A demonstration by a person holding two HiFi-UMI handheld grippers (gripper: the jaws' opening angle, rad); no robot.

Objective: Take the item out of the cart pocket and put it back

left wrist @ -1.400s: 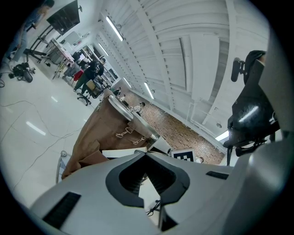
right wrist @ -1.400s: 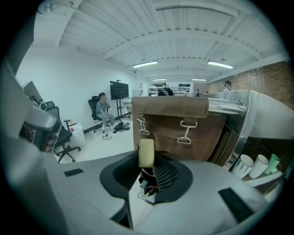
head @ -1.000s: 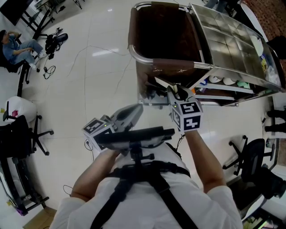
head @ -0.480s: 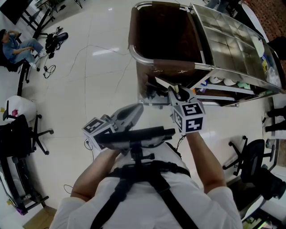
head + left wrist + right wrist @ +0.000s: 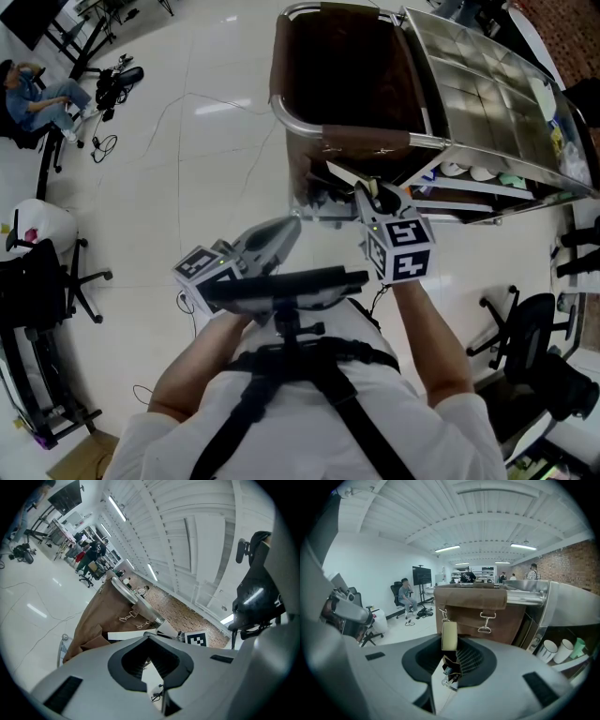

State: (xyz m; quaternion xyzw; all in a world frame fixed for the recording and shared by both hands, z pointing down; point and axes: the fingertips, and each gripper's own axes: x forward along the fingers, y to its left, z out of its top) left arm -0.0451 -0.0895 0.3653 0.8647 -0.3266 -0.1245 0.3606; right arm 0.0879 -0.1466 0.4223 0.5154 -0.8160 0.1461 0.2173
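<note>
Right tool (image 5: 451, 660): jaws pinch a small pale item (image 5: 449, 635), an oblong cream piece standing upright, with a dark clip-like bit hanging under it. What it is exactly can't be read. You hold it in the air just in front of the brown cart pocket (image 5: 474, 609), clear of the fabric and not touching it. The pocket hangs off the steel cart (image 5: 487, 89). Its flap is folded over the front and two metal clasps dangle on the face nearest the item. Left tool (image 5: 148, 660): jaws pressed together with nothing between them, held level on the near side of the pocket, well back from it and doing no work. Progress, judged from how things lie: the take-out half looks done, since the item is outside the pocket and in your grip. The return half is left: carry the item up over the pocket's rim, lower it inside, let go, and draw the right tool clear. Paper cups (image 5: 555, 651) sit on a shelf to the right of the pocket, untouched.
</note>
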